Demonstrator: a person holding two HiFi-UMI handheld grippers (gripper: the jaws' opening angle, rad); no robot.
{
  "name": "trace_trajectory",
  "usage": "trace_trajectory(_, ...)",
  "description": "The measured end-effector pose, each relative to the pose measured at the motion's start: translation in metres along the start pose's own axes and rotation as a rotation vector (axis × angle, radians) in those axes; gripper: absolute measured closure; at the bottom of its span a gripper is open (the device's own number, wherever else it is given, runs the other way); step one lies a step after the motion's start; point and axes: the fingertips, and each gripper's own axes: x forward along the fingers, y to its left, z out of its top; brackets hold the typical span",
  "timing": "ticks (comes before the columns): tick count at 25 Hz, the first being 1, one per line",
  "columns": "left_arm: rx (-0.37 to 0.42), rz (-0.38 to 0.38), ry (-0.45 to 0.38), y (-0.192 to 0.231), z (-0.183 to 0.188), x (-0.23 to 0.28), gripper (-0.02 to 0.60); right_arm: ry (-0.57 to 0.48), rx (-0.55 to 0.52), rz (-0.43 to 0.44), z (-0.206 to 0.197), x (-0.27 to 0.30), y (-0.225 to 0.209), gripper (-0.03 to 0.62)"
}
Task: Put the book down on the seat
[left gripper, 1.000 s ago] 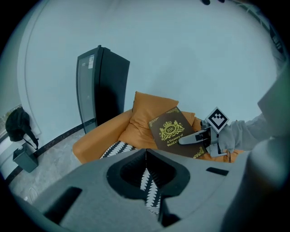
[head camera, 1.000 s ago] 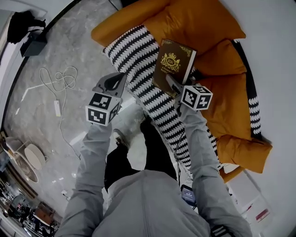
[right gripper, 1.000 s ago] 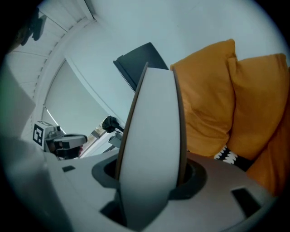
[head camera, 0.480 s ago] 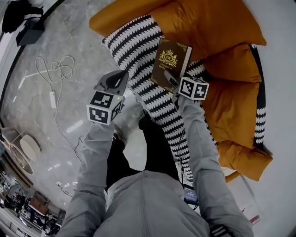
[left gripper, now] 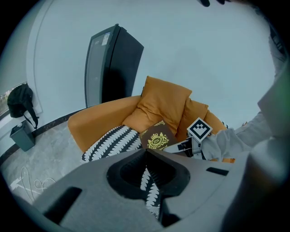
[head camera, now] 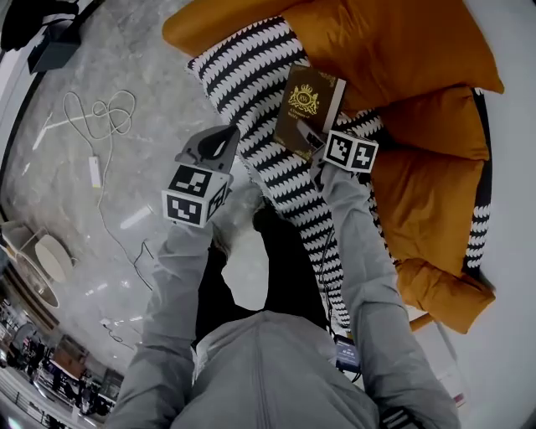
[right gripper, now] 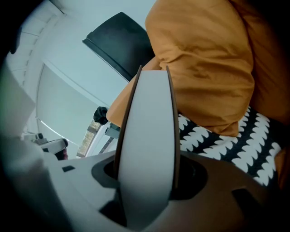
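A brown book [head camera: 306, 105] with a gold crest on its cover hangs tilted just above the black-and-white patterned seat [head camera: 247, 80] of the orange sofa. My right gripper [head camera: 308, 138] is shut on its lower edge. In the right gripper view the book's pale page edge [right gripper: 147, 131] stands upright between the jaws of my right gripper [right gripper: 147, 174]. My left gripper [head camera: 213, 149] hovers over the floor to the left of the seat. Its jaws meet at the tips, and my left gripper [left gripper: 146, 153] holds nothing. The left gripper view shows the book [left gripper: 156, 138] in front of the orange cushions.
Orange cushions [head camera: 394, 59] crowd the back and right of the sofa. A white cable [head camera: 96, 126] and a black bag [head camera: 46, 21] lie on the marble floor at left. A dark panel [left gripper: 108, 63] leans against the wall behind the sofa. The person's legs [head camera: 268, 268] stand by the seat's front edge.
The right gripper has carried the book a little farther over the seat toward the orange cushions. The left gripper has drifted slightly forward, still shut.
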Motion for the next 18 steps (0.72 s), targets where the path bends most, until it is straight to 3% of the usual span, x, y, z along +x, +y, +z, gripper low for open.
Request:
trace_trajectory(7,-0.007,-0.008,0.004,0.001,0.004,0.004,0.557,0.015,0.086,0.008,-0.008,0.011,-0.006,0.347)
trace_trajectory(18,-0.010,-0.026,-0.005,0.000,0.005,0.011,0.557,0.047,0.056,-0.062,-0.022,0.013,-0.033,0.303)
